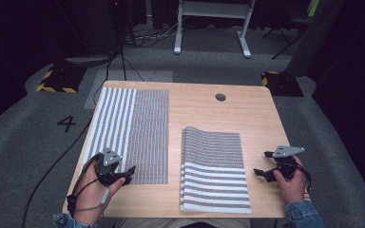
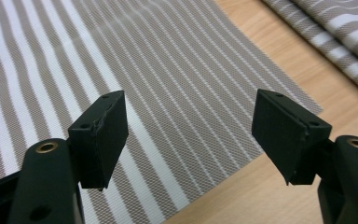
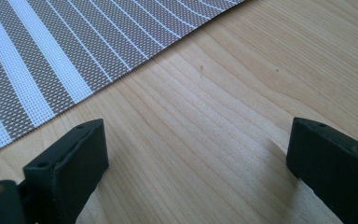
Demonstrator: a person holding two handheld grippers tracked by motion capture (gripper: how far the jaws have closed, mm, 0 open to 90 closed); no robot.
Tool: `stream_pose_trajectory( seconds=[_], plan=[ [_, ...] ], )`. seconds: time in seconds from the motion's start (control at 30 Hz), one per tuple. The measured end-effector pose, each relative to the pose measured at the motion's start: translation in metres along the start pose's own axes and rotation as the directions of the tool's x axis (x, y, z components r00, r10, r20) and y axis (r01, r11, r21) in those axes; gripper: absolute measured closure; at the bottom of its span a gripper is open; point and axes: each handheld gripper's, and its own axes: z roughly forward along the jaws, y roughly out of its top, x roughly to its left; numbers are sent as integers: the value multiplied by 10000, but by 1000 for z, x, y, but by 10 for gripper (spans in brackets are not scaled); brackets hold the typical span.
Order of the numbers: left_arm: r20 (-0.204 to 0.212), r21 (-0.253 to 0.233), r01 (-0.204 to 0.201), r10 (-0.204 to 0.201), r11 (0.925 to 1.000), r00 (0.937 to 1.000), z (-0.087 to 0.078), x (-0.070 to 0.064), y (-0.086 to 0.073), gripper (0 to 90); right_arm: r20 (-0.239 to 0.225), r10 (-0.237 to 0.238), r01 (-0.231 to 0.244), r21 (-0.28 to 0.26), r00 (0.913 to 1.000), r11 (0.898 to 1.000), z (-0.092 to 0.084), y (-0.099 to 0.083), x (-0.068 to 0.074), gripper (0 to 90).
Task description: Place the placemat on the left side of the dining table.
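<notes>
Nearest the high camera, two hands in denim cuffs are holding black two-jaw grippers at the table's near edge. The left gripper (image 1: pixel 126 175) is hovering over the near right corner of the flat woven placemat (image 1: pixel 130 133), brown-grey mesh with white stripes; its jaws are standing spread, nothing between them. This mat is lying with its long axis running away from the person, stripes parallel to it. The right gripper (image 1: pixel 261 166) is sitting over bare light wooden table (image 1: pixel 261 118), jaws spread wide, nothing held, just right of the folded striped placemat (image 1: pixel 214 168), whose layers are lying doubled, stripes running crosswise on its near half.
</notes>
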Motion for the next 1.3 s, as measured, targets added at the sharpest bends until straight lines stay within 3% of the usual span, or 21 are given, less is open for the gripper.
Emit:
stream_pose_trajectory(
  seconds=[0.13, 0.27, 0.4, 0.57, 0.63, 0.67, 0.83, 0.97, 1.03, 1.07, 1.3],
  plan=[
    [488, -84, -239, 243, 9997, 9985, -1, -12, 0, 274, 0, 0, 0, 2, 10000, 10000, 0, 0, 0, 55],
    [706, -82, -610, 615, 9981, 9956, -1, -23, 1, 270, 0, 2, -2, 4, 10000, 10000, 0, 0, 0, 55],
    [1106, -135, -814, 824, 9966, 9904, 4, -37, 0, 270, 1, 1, -1, -1, 10000, 10000, 0, 0, 0, 55],
    [1577, -35, -1348, 1336, 9909, 9784, 17, -55, -1, 271, 1, 0, 0, 1, 10000, 10000, 0, 0, 0, 55],
    [1607, -95, -1400, 1397, 9901, 9771, 19, -58, -1, 271, 1, 0, 0, 1, 10000, 10000, 0, 0, 0, 55],
    [1811, -139, -1514, 1514, 9884, 9717, 22, -64, -2, 271, -1, 0, 0, 0, 10000, 10000, 0, 0, 0, 55],
    [2227, -363, -1674, 1713, 9852, 9597, 28, -78, -5, 271, 1, -2, 2, 2, 10000, 10000, 0, 0, 0, 55],
    [2562, -154, -1865, 1842, 9823, 9489, 34, -86, -9, 270, 0, -1, 1, 1, 10000, 10000, 0, 0, 0, 55],
    [2616, -165, -1789, 1770, 9837, 9488, 36, -88, -10, 271, -1, 4, -4, 1, 10000, 10000, 0, 0, 0, 55],
    [2802, -165, -1757, 1732, 9843, 9442, 39, -90, -13, 271, -1, -1, 1, 1, 10000, 10000, 0, 0, 0, 55],
    [3092, -568, -1679, 1772, 9842, 9343, 57, -100, -23, 279, -1, -2, 2, 1, 10000, 10000, 0, 0, 0, 55]
  ],
)
